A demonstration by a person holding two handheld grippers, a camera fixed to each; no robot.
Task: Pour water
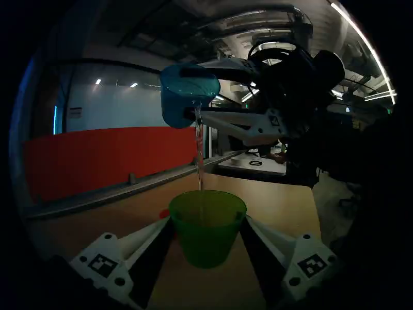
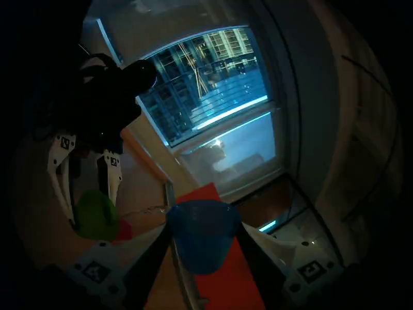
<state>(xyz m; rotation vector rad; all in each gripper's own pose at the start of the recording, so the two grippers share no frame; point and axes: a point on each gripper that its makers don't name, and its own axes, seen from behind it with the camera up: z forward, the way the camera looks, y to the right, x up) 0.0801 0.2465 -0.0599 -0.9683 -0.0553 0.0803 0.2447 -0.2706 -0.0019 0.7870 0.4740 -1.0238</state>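
Over the wooden table (image 1: 279,201), the left gripper (image 1: 206,225) is closed on an upright, translucent green cup (image 1: 207,237), and the right gripper (image 2: 202,232) is clamped on a tilted, translucent blue cup (image 1: 183,95) above it. A thin stream of water (image 1: 199,155) is poured from the blue rim into the green cup.

Light wooden bench (image 1: 279,201) with a grey metal rail (image 1: 129,183) along its far edge, red partition panel (image 1: 103,155) right behind the rail. Small red object (image 1: 164,213) on the bench, white table (image 1: 258,166) farther back, ceiling light strips (image 1: 364,49) overhead. Large window (image 2: 217,88) in the right gripper view, buildings outside
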